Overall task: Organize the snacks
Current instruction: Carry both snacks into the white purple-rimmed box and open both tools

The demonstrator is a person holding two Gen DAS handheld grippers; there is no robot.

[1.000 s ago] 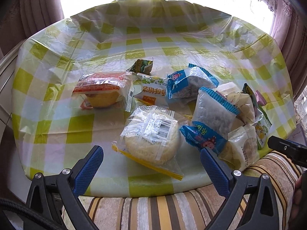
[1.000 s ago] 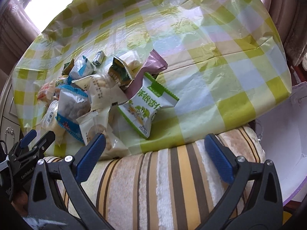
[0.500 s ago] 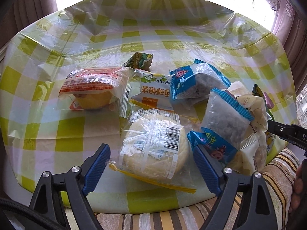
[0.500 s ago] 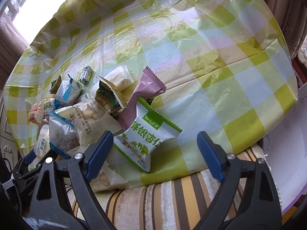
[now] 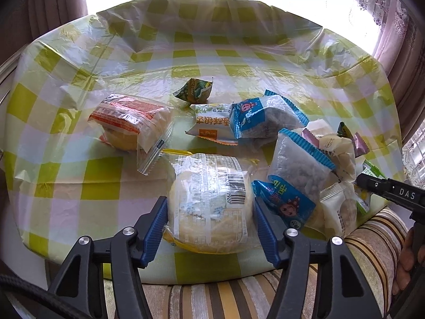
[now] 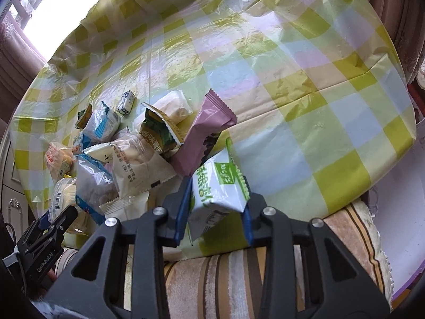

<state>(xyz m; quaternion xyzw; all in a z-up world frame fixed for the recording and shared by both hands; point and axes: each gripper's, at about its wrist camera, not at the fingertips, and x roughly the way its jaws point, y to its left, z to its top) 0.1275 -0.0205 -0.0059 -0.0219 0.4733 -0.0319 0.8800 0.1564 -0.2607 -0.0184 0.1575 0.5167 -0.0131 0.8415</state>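
At the near bench (image 5: 66,199) edge, left gripper (image 5: 211,226) jaws pinch the bun pack (image 5: 209,202); right gripper (image 6: 216,212) jaws pinch the green pack (image 6: 219,186); far side lies open

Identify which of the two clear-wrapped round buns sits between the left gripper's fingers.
The pale bun with the barcode label sits between the left gripper fingers; the orange-printed bun lies farther back to the left.

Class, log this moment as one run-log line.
left tool: shut on round bun pack | right tool: shut on green-white packet | table: snack pile
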